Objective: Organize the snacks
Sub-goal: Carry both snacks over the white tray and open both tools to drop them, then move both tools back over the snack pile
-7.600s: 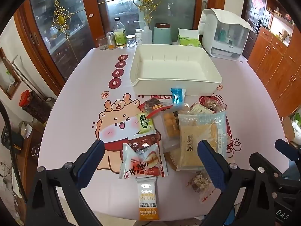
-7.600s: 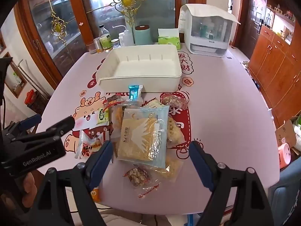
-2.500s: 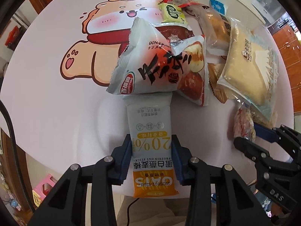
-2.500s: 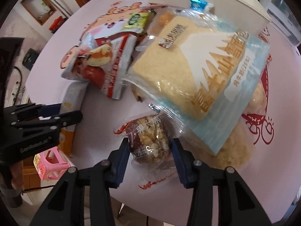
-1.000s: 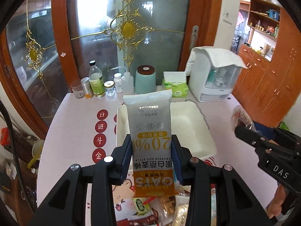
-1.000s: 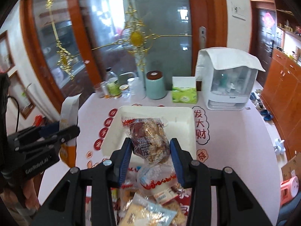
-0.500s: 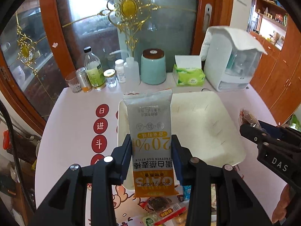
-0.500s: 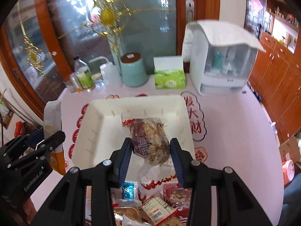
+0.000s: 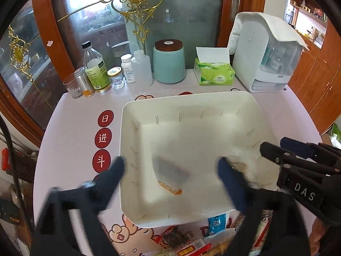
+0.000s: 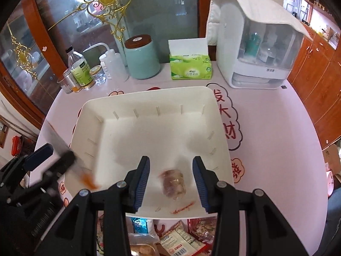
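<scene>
Both grippers over the white bin. My left gripper: jaws opening wide, oat stick packet blurred below them, loose, dropping into the bin. Right gripper: jaws apart, nut snack pouch blurred between, pads not touching it. Both pkgs look light, crinkly, slippery; I'd pinch mid-body across the width, gently.

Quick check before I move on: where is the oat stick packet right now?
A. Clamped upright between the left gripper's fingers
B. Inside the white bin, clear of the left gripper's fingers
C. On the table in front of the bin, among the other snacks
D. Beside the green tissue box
B. The oat stick packet, blurred, is within the white bin, while the left gripper is opening, its fingers wide on either side without touching it.
</scene>
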`<state>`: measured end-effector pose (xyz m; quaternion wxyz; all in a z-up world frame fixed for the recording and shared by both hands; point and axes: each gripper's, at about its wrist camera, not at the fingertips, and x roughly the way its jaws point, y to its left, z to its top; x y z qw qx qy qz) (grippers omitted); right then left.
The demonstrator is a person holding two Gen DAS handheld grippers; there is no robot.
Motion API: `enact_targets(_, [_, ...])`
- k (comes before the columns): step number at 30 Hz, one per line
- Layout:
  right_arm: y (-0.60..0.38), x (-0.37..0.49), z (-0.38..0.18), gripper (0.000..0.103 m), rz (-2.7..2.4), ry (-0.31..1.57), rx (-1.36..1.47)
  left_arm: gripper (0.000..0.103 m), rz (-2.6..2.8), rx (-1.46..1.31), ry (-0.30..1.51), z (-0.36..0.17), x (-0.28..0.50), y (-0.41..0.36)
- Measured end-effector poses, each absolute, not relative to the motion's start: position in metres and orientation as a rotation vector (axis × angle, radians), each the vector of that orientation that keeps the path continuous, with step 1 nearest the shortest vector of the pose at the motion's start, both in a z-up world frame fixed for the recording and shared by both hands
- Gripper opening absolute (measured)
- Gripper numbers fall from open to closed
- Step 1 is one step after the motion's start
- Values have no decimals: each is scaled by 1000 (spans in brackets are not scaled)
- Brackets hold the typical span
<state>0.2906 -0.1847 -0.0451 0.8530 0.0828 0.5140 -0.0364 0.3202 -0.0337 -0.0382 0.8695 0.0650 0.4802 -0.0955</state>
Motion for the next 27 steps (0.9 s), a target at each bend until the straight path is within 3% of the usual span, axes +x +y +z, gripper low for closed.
enact_targets(10, [-189,284,-51,50,-77,1102,198,97,-192,114,1072,-50,316,-29])
enact_targets(27, [-189,237,-32,54,-55,1071,223,101,-212,114,997,-8,261,-29])
